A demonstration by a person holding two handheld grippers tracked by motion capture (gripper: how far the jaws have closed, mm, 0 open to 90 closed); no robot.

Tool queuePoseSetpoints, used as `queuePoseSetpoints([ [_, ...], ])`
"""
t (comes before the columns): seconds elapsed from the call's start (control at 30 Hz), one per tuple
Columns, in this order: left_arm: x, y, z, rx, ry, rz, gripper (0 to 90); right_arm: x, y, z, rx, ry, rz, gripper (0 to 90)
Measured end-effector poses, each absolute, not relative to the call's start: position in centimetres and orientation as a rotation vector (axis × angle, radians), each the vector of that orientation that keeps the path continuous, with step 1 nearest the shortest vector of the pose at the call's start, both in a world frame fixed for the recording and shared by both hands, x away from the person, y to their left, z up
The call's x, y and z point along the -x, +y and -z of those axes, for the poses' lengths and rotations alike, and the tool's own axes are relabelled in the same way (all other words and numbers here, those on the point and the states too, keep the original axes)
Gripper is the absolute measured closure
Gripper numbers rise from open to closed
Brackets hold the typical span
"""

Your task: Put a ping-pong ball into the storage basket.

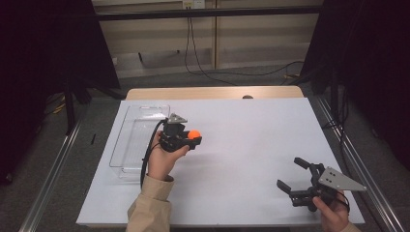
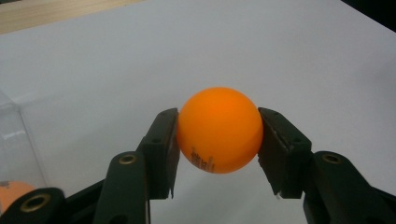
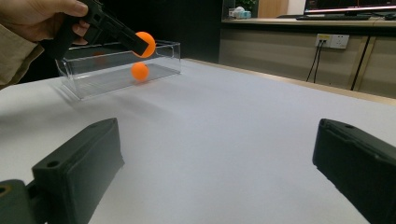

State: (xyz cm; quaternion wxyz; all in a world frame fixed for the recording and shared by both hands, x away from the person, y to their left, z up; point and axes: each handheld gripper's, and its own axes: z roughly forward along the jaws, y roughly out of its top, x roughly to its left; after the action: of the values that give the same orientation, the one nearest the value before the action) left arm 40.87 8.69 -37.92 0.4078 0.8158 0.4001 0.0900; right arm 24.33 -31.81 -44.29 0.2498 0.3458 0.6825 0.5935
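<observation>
Gripping the orange ball (image 2: 219,129) between its jaws, the left gripper (image 1: 191,139) holds it above the table, just right of the clear box (image 1: 126,145). One ball (image 3: 139,71) already lies in the box, so this one is probably next. The right gripper (image 1: 296,175), jaws wide apart and empty, rests near the right edge.

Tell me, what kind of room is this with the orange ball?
Probably an office or lab set up for recording. A white table stands among black curtains, there are wall sockets with cables, and a desk with a screen stands at the back.
</observation>
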Motion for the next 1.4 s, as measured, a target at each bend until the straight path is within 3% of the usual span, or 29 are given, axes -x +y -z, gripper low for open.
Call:
queuePoseSetpoints([
  [1.4, -41.0, 10.5, 37.2, -2.05, 1.039, -0.244, 50.8, -24.3, -31.7, 44.3, -0.94, 1.862, -1.617, 1.1],
])
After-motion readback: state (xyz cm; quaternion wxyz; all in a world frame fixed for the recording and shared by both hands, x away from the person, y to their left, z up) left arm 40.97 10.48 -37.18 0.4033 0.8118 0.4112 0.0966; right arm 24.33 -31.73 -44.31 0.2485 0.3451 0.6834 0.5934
